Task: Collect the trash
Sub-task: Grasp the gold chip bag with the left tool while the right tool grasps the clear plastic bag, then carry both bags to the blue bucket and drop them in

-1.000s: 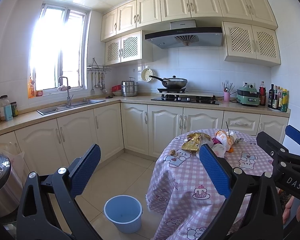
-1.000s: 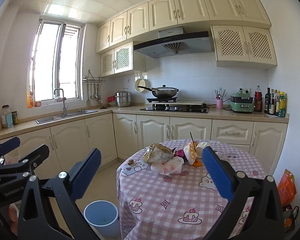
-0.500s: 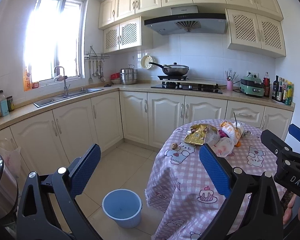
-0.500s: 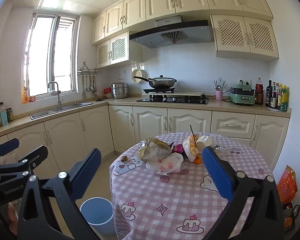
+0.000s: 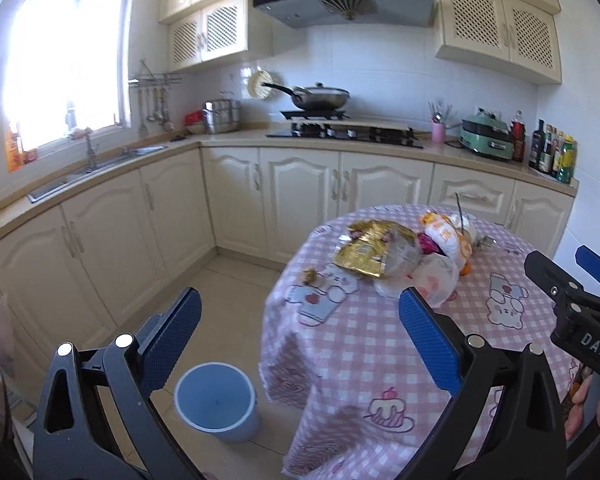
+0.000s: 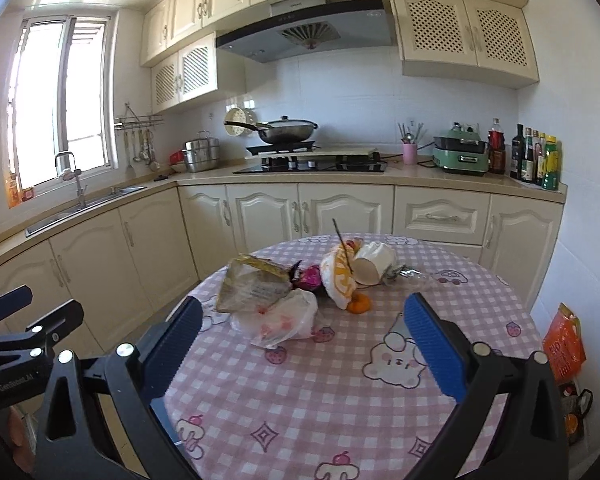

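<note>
A pile of trash is lying on the far half of the round table (image 6: 340,400), which is wearing a pink-and-white checked cloth with cartoon prints. The pile is comprising a crumpled gold foil snack bag (image 6: 251,286), a translucent white plastic bag with red print (image 6: 283,318), a magenta wrapper (image 6: 310,276), an orange-and-white wrapper (image 6: 338,276), a tipped white paper cup (image 6: 374,264) and a small orange fruit (image 6: 359,304). The items are touching or overlapping one another. A thin dark stick (image 6: 342,244) is projecting upward from the orange-and-white wrapper. A small brown scrap (image 5: 310,276) is lying apart from the pile, near the table's left edge.

A light blue plastic bucket (image 5: 215,400) is standing upright on the tiled floor, just beside the table's left side.

The right gripper (image 6: 304,328) is hovering above the near half of the table, its blue-padded fingers spread wide and holding nothing. The left gripper (image 5: 300,320) is hovering over the floor and the table's left edge, fingers likewise spread and empty.
</note>
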Demonstrator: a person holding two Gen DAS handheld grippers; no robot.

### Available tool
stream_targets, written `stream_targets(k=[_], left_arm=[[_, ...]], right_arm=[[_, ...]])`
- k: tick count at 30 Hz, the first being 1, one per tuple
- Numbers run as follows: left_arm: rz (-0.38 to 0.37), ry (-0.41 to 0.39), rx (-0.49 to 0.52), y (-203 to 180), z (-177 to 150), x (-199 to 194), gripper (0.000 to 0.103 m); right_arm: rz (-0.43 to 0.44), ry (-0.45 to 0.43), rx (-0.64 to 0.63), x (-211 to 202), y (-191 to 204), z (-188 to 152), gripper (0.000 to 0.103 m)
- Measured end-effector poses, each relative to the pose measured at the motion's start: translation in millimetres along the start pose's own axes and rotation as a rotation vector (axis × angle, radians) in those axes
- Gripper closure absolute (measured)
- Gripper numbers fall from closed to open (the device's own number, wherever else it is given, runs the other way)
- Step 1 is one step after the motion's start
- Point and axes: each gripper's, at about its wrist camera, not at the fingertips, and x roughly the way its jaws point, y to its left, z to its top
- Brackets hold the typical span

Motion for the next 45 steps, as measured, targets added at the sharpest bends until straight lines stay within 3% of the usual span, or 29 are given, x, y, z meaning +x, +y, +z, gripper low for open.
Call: stream_targets(k=[6, 14, 19, 22, 25, 27, 30, 36, 38, 39, 42, 45], left_arm=[[-0.082, 0.062, 0.059, -37.2, 2.1, 46.0, 0.008], [-0.116, 0.104, 0.040, -50.4, 17.1, 108.8, 0.008], [-0.147, 0.138, 0.045, -62.6, 21.2, 140.0, 0.019], [-0.163, 0.158, 0.058, -68.3, 22.1, 157.6, 0.031], [-0.209, 0.182, 0.057, -70.6, 21.8, 171.5, 0.056], [-0.249, 0.208, 0.052, -70.9, 20.2, 178.9, 0.088], [-0.282, 0.180, 0.021, -62.6, 17.0, 172.6, 0.096], [-0.298, 0.129, -0.021, -41.8, 16.2, 153.6, 0.100], [-0.293, 0.118, -0.034, -33.5, 16.0, 149.2, 0.100], [-0.293, 0.111, -0.037, -29.0, 16.3, 146.3, 0.101], [-0.294, 0.096, -0.054, -17.8, 17.0, 137.6, 0.101], [-0.316, 0.083, -0.084, -6.3, 17.6, 130.6, 0.101]], right_arm=[[-0.052, 0.076, 0.072, 40.5, -35.6, -7.8, 0.004], [-0.043, 0.156, 0.124, 93.9, -51.3, -12.4, 0.004], [-0.035, 0.198, 0.146, 127.0, -54.8, -11.7, 0.004], [-0.028, 0.213, 0.150, 140.8, -54.4, -11.9, 0.004], [-0.013, 0.235, 0.157, 150.6, -51.6, -13.2, 0.004], [0.010, 0.253, 0.168, 156.7, -49.9, -14.6, 0.004], [0.051, 0.285, 0.191, 166.1, -45.4, -15.9, 0.004], [0.118, 0.337, 0.179, 190.3, -18.2, -14.4, 0.005], [0.127, 0.364, 0.160, 197.9, -8.6, -15.4, 0.032], [0.134, 0.382, 0.155, 201.5, -3.5, -16.7, 0.058], [0.124, 0.383, 0.126, 200.2, 6.5, -17.7, 0.061], [0.118, 0.353, 0.120, 190.4, 10.9, -14.0, 0.080]])
